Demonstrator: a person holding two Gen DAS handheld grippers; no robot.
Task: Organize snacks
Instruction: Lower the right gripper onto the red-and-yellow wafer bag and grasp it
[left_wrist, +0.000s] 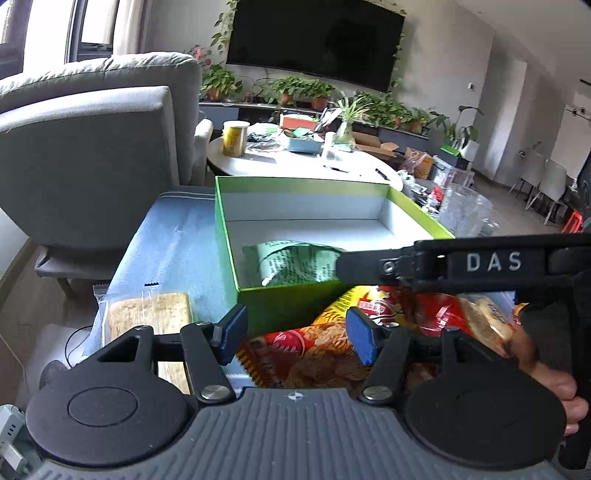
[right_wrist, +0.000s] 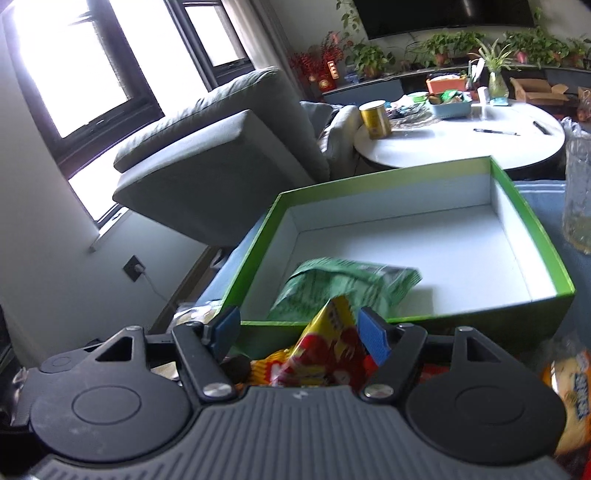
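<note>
R gripper (right_wrist: 299, 332) fingers spread, yellow-red chip bag (right_wrist: 325, 354) between, ungripped. L gripper (left_wrist: 295, 332) released too. Clamp bag's top, lift over green box (right_wrist: 532, 306) wall, beside green pack (right_wrist: 343, 284).

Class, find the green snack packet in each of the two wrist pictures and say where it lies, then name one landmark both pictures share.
Left wrist view: the green snack packet lies inside the green box, at its near wall, centre of picture.
Right wrist view: the packet lies in the box's near left part, above the blue fingers.
Shared landmark: the yellow can on the white round table.
</note>
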